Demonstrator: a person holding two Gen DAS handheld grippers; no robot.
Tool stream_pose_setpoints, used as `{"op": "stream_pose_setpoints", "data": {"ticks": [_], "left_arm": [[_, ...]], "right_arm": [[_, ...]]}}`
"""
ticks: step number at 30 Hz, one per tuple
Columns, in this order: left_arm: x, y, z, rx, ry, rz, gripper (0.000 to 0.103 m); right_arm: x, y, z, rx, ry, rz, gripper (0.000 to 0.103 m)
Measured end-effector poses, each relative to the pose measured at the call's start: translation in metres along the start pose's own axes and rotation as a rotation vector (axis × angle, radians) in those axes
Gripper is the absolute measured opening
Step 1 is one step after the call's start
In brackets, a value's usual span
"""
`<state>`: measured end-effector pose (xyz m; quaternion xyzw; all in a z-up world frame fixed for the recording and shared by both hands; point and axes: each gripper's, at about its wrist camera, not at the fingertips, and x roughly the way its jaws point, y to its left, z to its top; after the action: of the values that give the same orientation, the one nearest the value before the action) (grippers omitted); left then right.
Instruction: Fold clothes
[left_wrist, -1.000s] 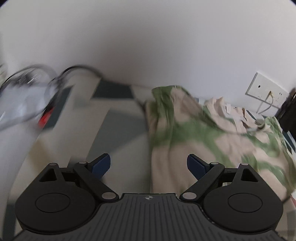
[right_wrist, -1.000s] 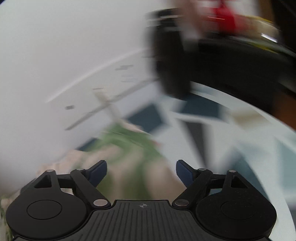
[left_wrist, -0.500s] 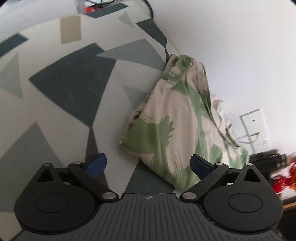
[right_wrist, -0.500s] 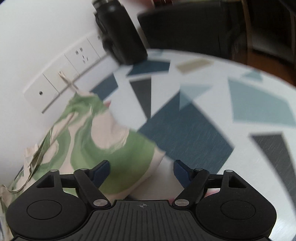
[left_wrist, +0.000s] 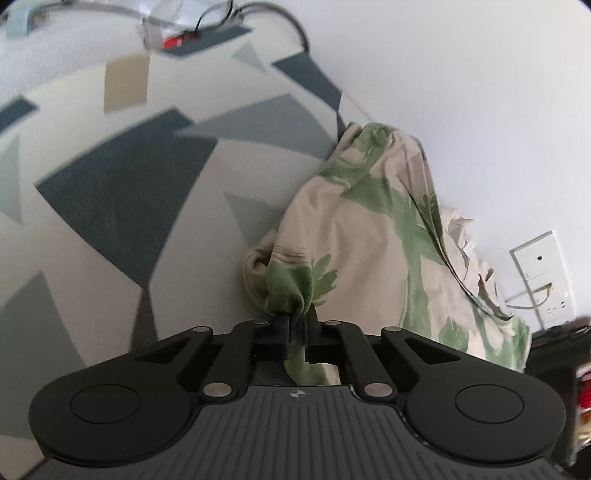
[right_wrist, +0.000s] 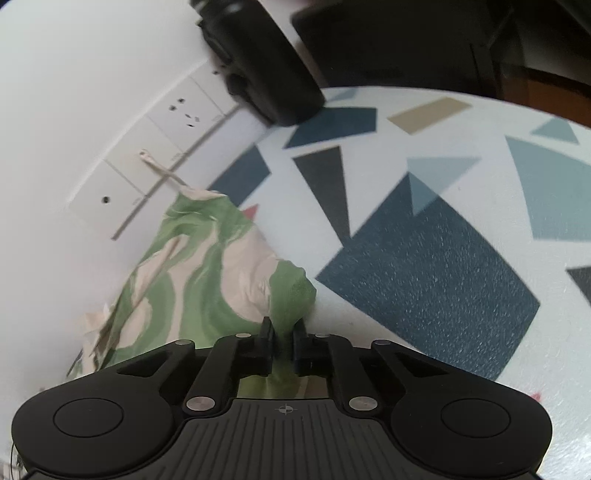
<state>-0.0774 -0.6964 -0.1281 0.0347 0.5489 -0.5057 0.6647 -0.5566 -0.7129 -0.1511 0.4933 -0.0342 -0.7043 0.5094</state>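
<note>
Left wrist view is showing the left gripper (left_wrist: 297, 325) pinching a green corner of the beige-and-green garment (left_wrist: 369, 236), which is lying bunched on the patterned tablecloth (left_wrist: 122, 192) against the white wall (left_wrist: 461, 92). In the right wrist view the right gripper (right_wrist: 282, 339) is likewise pressing its jaws onto another green corner of the garment (right_wrist: 207, 269), near the wall sockets (right_wrist: 155, 147)

Garment (left_wrist: 362, 236): soft matt cloth, cream with green print, creased; desk (right_wrist: 443, 266) covering: matt, finely grained, geometric-patterned; left claw (left_wrist: 297, 321) and right claw (right_wrist: 283, 332): matt black plastic, ribbed housings, bright metal pivot pins.
</note>
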Motion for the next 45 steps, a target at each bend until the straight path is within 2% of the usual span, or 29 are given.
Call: {"op": "stream_pose_setpoints", "data": {"ticks": [3, 6, 9, 11, 15, 20, 23, 24, 25, 26, 27, 28, 29, 33, 37, 39, 41, 45], "left_arm": [[-0.026, -0.002, -0.002, 0.052, -0.05, -0.005, 0.006], [-0.054, 0.008, -0.005, 0.061, -0.067, -0.024, 0.006], [-0.078, 0.022, -0.021, 0.084, -0.058, -0.017, 0.006], [-0.083, 0.036, -0.037, 0.074, -0.022, 0.006, 0.006], [-0.086, 0.067, -0.07, 0.024, 0.044, 0.053, 0.006], [-0.092, 0.07, -0.082, 0.059, 0.028, 0.071, 0.006], [-0.087, 0.067, -0.083, 0.09, 0.047, 0.095, 0.019], [-0.089, 0.064, -0.083, 0.112, 0.05, 0.107, 0.024], [-0.092, 0.061, -0.084, 0.135, 0.047, 0.121, 0.042], [-0.098, 0.058, -0.084, 0.16, 0.027, 0.145, 0.067], [-0.104, 0.056, -0.085, 0.186, 0.006, 0.168, 0.072], [-0.111, 0.053, -0.085, 0.211, -0.015, 0.186, 0.073], [-0.117, 0.05, -0.083, 0.238, -0.037, 0.183, 0.073], [-0.126, 0.032, -0.062, 0.343, -0.107, 0.151, 0.073], [-0.103, 0.002, -0.029, 0.437, -0.123, 0.089, 0.075], [-0.082, -0.015, -0.016, 0.481, -0.082, 0.05, 0.075], [-0.06, -0.033, -0.005, 0.532, -0.025, 0.014, 0.075], [-0.019, -0.068, -0.005, 0.653, 0.13, -0.08, 0.075]], "right_arm": [[-0.019, -0.006, 0.004, 0.007, -0.004, 0.035, 0.007], [-0.044, -0.019, 0.007, 0.023, -0.006, 0.044, 0.006], [-0.068, -0.043, 0.003, 0.047, 0.029, 0.047, 0.006], [-0.08, -0.06, -0.003, 0.057, 0.064, 0.043, 0.006], [-0.092, -0.097, -0.023, 0.068, 0.13, -0.018, 0.006], [-0.107, -0.109, -0.031, 0.008, 0.137, -0.018, 0.006], [-0.109, -0.107, -0.034, -0.011, 0.144, -0.02, 0.007], [-0.109, -0.105, -0.035, -0.027, 0.153, -0.025, 0.009], [-0.109, -0.102, -0.034, -0.045, 0.164, -0.04, 0.018], [-0.112, -0.1, -0.033, -0.056, 0.162, -0.063, 0.025], [-0.114, -0.099, -0.031, -0.065, 0.158, -0.086, 0.034], [-0.12, -0.097, -0.027, -0.069, 0.137, -0.098, 0.04], [-0.126, -0.096, -0.022, -0.072, 0.111, -0.102, 0.041], [-0.138, -0.093, -0.001, -0.051, 0.04, -0.062, 0.042], [-0.122, -0.077, 0.016, 0.013, 0.035, -0.025, 0.042], [-0.108, -0.057, 0.02, -0.015, 0.049, 0.015, 0.042], [-0.088, -0.027, 0.017, -0.123, 0.095, 0.033, 0.042], [-0.05, 0.037, -0.007, -0.449, 0.193, 0.008, 0.043]]}}
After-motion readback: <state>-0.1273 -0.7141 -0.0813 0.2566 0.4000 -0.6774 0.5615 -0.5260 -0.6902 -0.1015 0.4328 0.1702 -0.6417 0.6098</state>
